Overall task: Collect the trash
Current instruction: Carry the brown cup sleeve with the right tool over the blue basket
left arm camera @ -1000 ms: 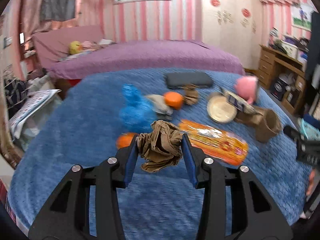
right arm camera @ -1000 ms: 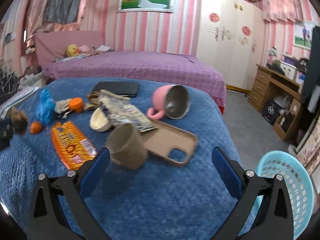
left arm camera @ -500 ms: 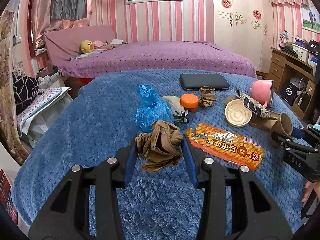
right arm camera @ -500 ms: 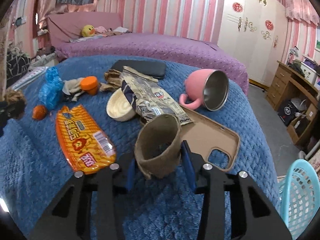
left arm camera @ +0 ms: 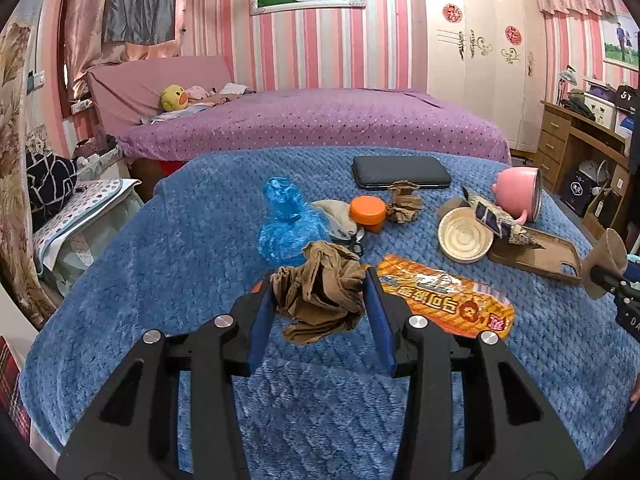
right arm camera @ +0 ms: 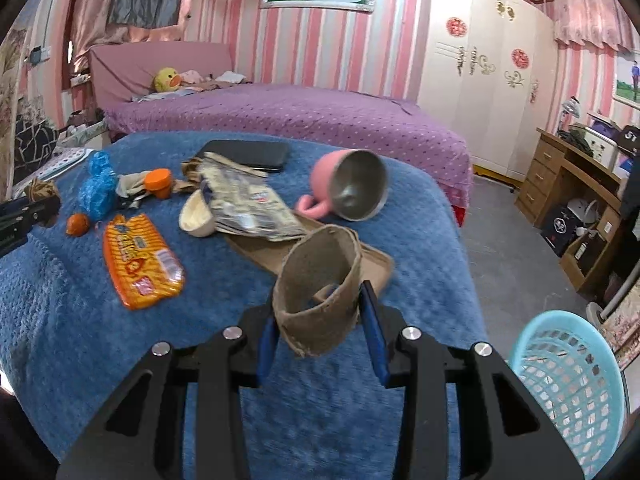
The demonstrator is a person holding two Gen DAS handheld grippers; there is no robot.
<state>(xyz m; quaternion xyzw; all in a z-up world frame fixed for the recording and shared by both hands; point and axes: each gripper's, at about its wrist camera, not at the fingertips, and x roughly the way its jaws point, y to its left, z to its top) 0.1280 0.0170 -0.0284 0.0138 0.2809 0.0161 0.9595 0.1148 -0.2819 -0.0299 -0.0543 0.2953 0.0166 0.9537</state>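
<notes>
My left gripper is shut on a crumpled brown stocking, held above the blue blanket. My right gripper is shut on a brown cardboard cup sleeve, lifted a little off the blanket. That sleeve also shows at the right edge of the left wrist view. On the blanket lie an orange snack wrapper, a blue plastic bag, a second brown stocking wad and a dark printed wrapper. A light blue mesh basket stands on the floor at the lower right.
Also on the blanket: a pink mug on its side, a cream bowl, a tan phone case, a black case, an orange lid and a small orange fruit. A purple bed lies behind, a wooden desk to the right.
My right gripper went from wide open to shut on the cardboard sleeve, then raised it off the blanket. The left gripper kept its hold on the stocking and stayed nearly still.
</notes>
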